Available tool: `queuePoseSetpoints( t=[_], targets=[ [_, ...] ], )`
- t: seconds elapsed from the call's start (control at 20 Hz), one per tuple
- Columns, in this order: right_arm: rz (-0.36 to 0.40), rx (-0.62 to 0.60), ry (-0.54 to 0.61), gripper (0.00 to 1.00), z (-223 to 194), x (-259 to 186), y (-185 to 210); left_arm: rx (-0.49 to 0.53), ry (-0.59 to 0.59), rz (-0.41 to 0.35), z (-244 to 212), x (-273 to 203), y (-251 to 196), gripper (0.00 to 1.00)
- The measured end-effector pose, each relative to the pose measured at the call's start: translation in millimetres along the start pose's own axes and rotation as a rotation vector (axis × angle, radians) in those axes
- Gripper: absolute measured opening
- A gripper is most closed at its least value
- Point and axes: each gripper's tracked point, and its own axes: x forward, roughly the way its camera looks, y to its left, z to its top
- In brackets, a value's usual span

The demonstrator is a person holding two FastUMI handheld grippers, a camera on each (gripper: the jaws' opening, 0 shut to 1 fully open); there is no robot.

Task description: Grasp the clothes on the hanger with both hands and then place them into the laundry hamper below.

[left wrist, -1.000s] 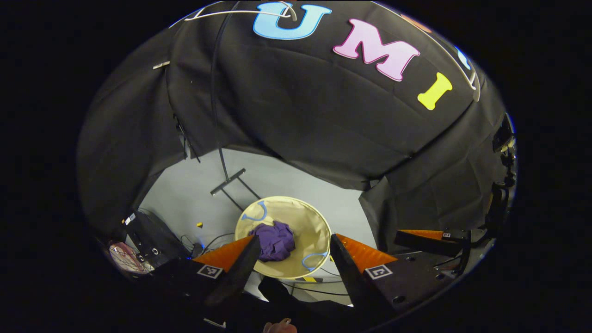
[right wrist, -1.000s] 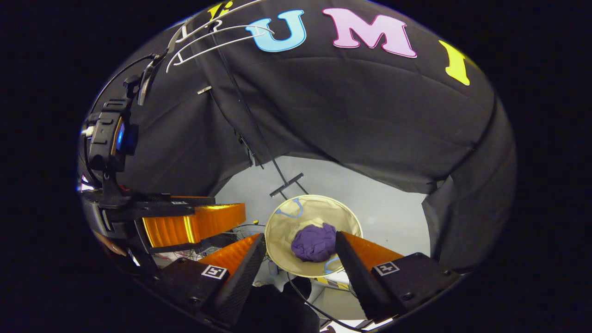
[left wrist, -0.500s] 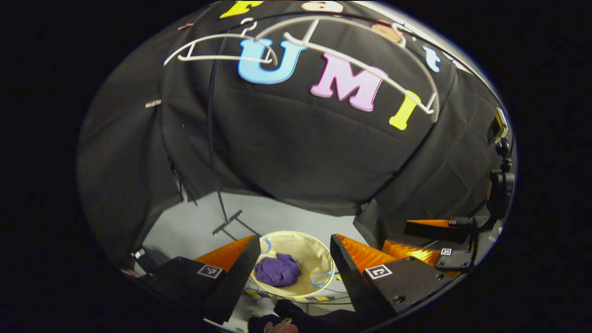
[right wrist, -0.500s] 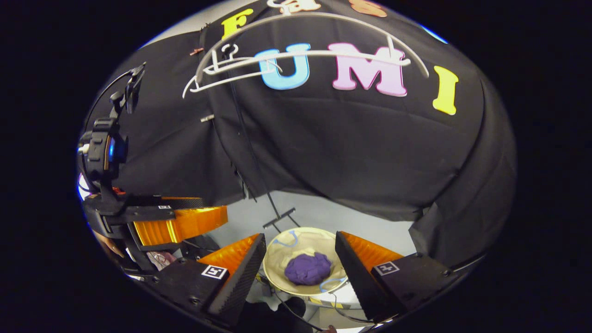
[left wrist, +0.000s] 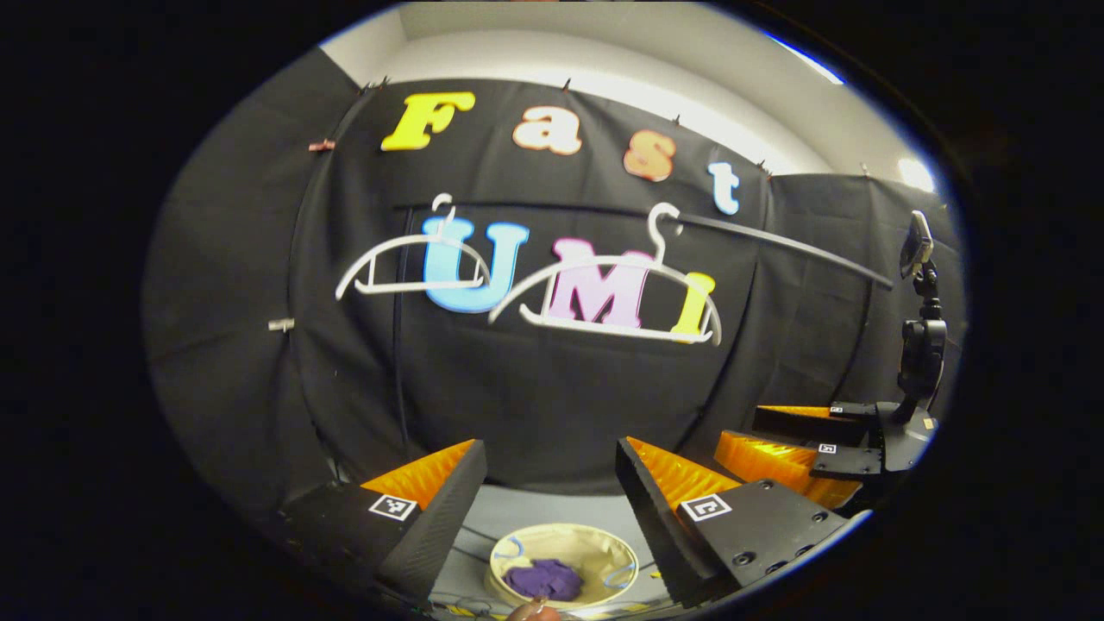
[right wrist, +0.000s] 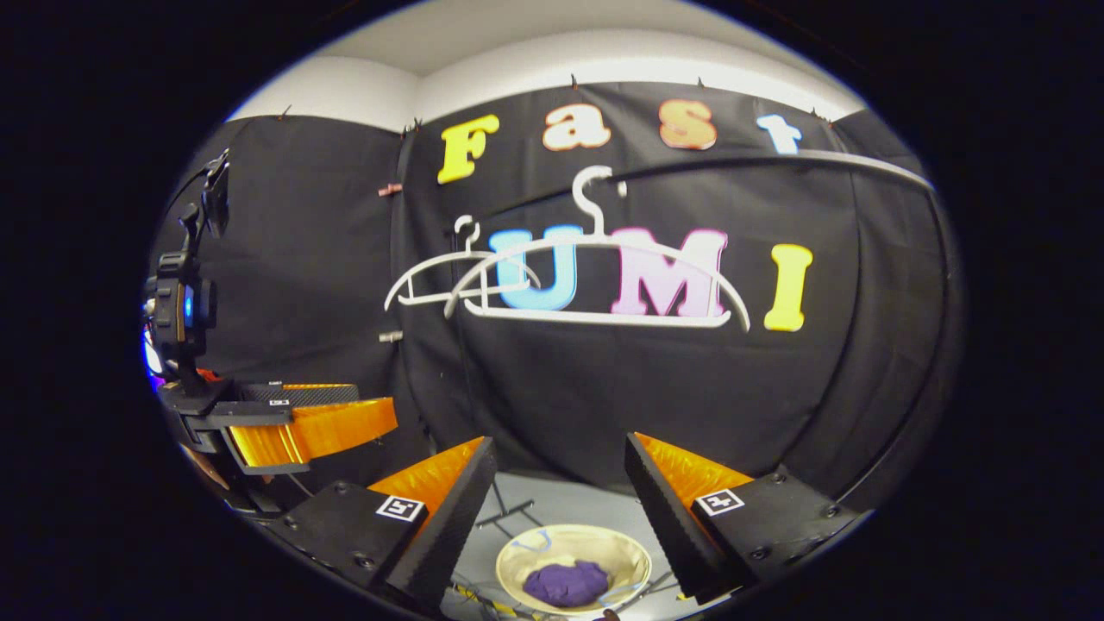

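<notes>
— So, where is the crumpled purple garment [left wrist: 543, 579] at this moment?

— Inside the round cream fabric laundry hamper with blue handles [left wrist: 604, 556], lying bunched at its bottom. In the right gripper view the same purple heap [right wrist: 566, 583] sits in the middle of the hamper [right wrist: 634, 561], low between the fingers.

— And the left gripper [left wrist: 552, 470]?

— Its black fingers with orange ribbed backs stand wide apart, nothing between them. It points at the black cloth wall, with the hamper far below on the grey floor [left wrist: 552, 509].

— The right gripper [right wrist: 561, 466]?

— Equally spread and bare. It also shows off to the right in the left gripper view, just as the left one appears at the left edge of the right gripper view.

— What about the hangers?

— Two white plastic hangers hang bare from a thin dark rail [left wrist: 776, 241]: the nearer, larger hanger [left wrist: 608, 297] and a smaller one [left wrist: 414, 263] farther along. In the right gripper view they overlap, the large hanger [right wrist: 604, 285] in front of the small one [right wrist: 423, 285].
</notes>
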Motion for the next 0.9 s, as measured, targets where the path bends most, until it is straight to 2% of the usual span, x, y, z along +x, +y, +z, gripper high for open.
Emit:
queuePoseSetpoints(
  t=[0.15,0.2,0.25,0.35,0.45,0.5,0.55,0.6,0.65,0.7,0.75,0.9],
  targets=[
    [-0.027,-0.007,-0.141,0.98,37.8,-34.9,5.5,0.037,-0.148,-0.052,35.5,-32.2,-2.9,0.95],
    [-0.035,-0.005,-0.171,0.98,44.2,-43.3,9.8,0.043,-0.181,-0.076,42.9,-43.1,-4.5,0.92],
    [-0.042,0.001,-0.193,0.98,46.9,-50.0,14.5,0.046,-0.201,-0.102,47.6,-51.9,-6.3,0.92],
    [-0.060,0.008,-0.235,0.98,50.7,-66.1,21.8,0.048,-0.213,-0.133,47.2,-54.0,-8.9,0.95],
    [-0.081,-0.006,-0.274,0.98,59.6,-81.6,25.6,0.052,-0.224,-0.126,45.4,-48.3,-7.9,0.97],
    [-0.093,-0.019,-0.292,1.00,63.5,-87.6,27.3,0.058,-0.223,-0.120,43.8,-51.9,-11.1,0.92],
    [-0.109,-0.029,-0.310,1.00,67.0,-93.0,28.4,0.062,-0.228,-0.116,47.8,-55.1,-12.2,0.92],
    [-0.126,-0.032,-0.317,0.98,69.2,-97.6,28.1,0.061,-0.229,-0.118,49.5,-59.9,-13.2,0.90],
    [-0.136,-0.026,-0.322,0.98,69.4,-101.8,29.5,0.058,-0.230,-0.124,48.1,-60.8,-12.2,0.94],
    [-0.144,-0.020,-0.318,0.98,68.2,-103.7,31.4,0.056,-0.235,-0.127,49.1,-61.5,-11.7,0.90],
    [-0.155,-0.016,-0.310,0.98,65.9,-104.8,30.7,0.057,-0.238,-0.128,48.1,-61.4,-11.6,0.94],
    [-0.168,0.011,-0.299,0.97,64.9,-111.8,30.1,0.060,-0.230,-0.126,47.4,-62.8,-11.7,0.94]
  ],
)
